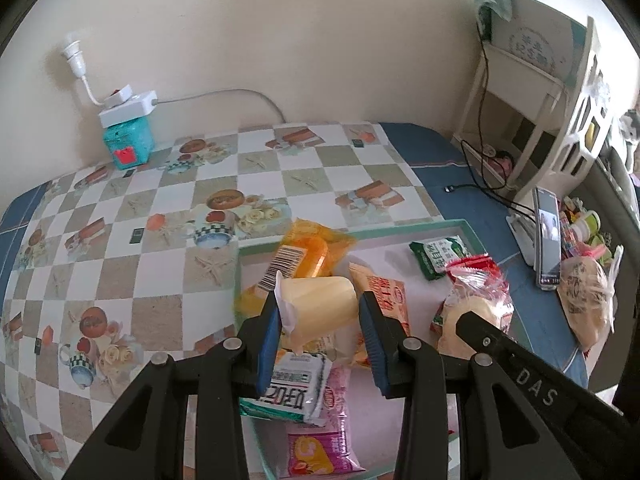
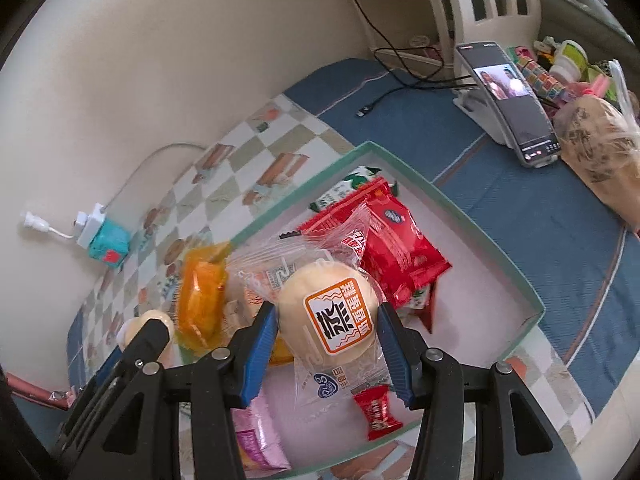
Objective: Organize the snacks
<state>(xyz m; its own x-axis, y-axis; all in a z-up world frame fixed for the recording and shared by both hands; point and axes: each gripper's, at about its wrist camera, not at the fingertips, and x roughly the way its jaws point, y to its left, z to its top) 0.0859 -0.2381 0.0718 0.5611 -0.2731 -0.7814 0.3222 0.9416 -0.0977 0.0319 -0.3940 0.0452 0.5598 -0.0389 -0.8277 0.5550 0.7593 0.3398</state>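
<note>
A pale yellow pudding cup (image 1: pixel 320 304) sits between the blue pads of my left gripper (image 1: pixel 318 316), which is shut on it just above the green-rimmed tray (image 1: pixel 400 229). My right gripper (image 2: pixel 328 328) is shut on a round bun in a clear wrapper (image 2: pixel 320 308) with an orange label, over the same tray (image 2: pixel 460 208). Loose in the tray lie an orange packet (image 2: pixel 200 300), a red packet (image 2: pixel 400 240), a green packet (image 1: pixel 438 254), a pink packet (image 1: pixel 320 448) and a small red candy (image 2: pixel 376 412). The left gripper's arm (image 2: pixel 148 336) shows at lower left in the right wrist view.
The tray rests on a chequered tablecloth (image 1: pixel 120 264) beside a blue cloth (image 2: pixel 540 240). A phone on a stand (image 2: pixel 516 104), a bagged loaf (image 1: pixel 584 296), a black cable (image 2: pixel 380 100) and a white shelf (image 1: pixel 540 92) are to the right. A power strip sits on a teal box (image 1: pixel 128 136) by the wall.
</note>
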